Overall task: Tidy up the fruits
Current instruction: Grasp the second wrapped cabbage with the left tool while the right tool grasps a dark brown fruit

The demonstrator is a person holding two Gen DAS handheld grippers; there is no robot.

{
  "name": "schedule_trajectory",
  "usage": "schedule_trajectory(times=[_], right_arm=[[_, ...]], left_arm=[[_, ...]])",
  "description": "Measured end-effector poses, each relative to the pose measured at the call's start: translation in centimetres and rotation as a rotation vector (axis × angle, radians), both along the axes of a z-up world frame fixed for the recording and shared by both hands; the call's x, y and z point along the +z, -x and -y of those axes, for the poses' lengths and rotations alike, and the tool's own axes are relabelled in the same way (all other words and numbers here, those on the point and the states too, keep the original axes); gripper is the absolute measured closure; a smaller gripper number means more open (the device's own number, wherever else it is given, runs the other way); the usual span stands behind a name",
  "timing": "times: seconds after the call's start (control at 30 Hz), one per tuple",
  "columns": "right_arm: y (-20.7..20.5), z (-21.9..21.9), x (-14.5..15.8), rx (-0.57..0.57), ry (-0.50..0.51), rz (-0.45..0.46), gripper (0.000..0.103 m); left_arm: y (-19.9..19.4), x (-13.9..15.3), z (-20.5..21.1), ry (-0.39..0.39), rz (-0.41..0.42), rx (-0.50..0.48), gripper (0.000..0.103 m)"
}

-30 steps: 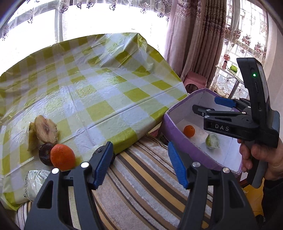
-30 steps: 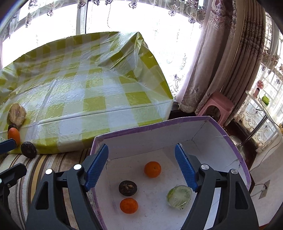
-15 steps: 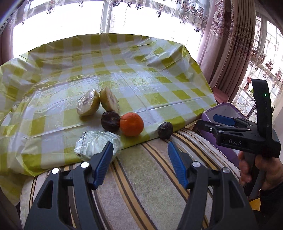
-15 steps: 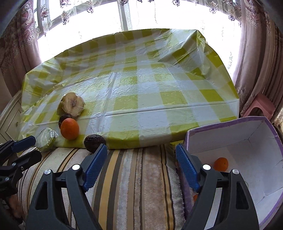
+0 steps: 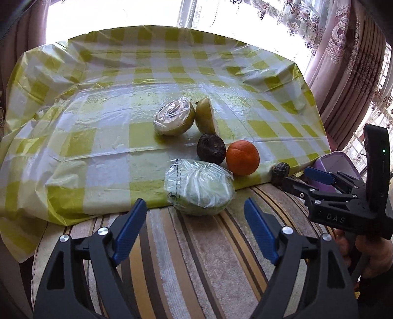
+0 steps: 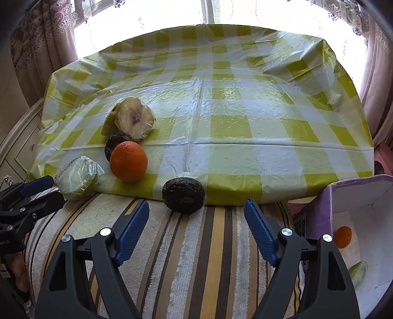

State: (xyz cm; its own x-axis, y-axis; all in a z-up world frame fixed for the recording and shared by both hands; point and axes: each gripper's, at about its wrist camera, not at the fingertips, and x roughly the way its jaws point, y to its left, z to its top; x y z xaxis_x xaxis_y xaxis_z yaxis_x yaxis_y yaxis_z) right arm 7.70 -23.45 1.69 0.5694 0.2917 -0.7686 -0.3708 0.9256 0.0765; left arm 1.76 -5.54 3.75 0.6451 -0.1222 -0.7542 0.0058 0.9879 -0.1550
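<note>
Here both hand-held grippers gape wide, empty; wrapped green fruit [image 5: 200, 190] lies beside orange [image 5: 242, 157].

This is a room in a home. Patterned pink curtains [image 5: 353, 61] and lace sheers hang at a bright window [image 6: 172, 14] behind the desk, which wears a yellow-and-white checked plastic cloth [image 6: 233, 127]. A striped woven cover [image 6: 196, 257] lies over its near edge. A cream panelled cabinet [image 6: 19, 147] stands at the left (only partly in view), and loose fruit such as an orange [image 6: 128, 161] sits on the cloth.
</note>
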Motion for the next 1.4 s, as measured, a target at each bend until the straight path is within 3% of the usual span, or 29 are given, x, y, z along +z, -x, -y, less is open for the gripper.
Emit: schedule_trajectory(times=[0.17, 0.33, 0.43, 0.6, 0.97, 1.4], right_arm=[[-0.7, -0.8, -0.2, 0.009, 0.017, 0.004, 0.027], [-1.2, -1.3, -0.5, 0.022, 0.029, -0.001, 0.036], [-1.5, -1.7, -0.9, 0.033, 0.041, -0.01, 0.044], [-1.2, -2.1, -0.9, 0.047, 0.059, 0.004, 0.064], [0.2, -2.0, 0.3, 0.069, 0.039, 0.056, 0.065], [2.2, 0.9, 2.3, 0.036, -0.001, 0.077, 0.065]], left_arm=[[-1.9, -0.8, 1.6, -0.084, -0.048, -0.043, 0.019], [-3.4, -1.2, 2.0, -0.123, -0.071, -0.043, 0.02], [-3.9, -1.4, 2.0, -0.13, -0.079, -0.045, 0.039], [-3.9, -1.5, 2.2, -0.143, -0.075, -0.045, 0.044], [-2.6, -0.5, 2.7, -0.223, -0.035, 0.011, 0.044], [-0.7, 2.2, 5.3, -0.243, 0.028, -0.036, 0.044]])
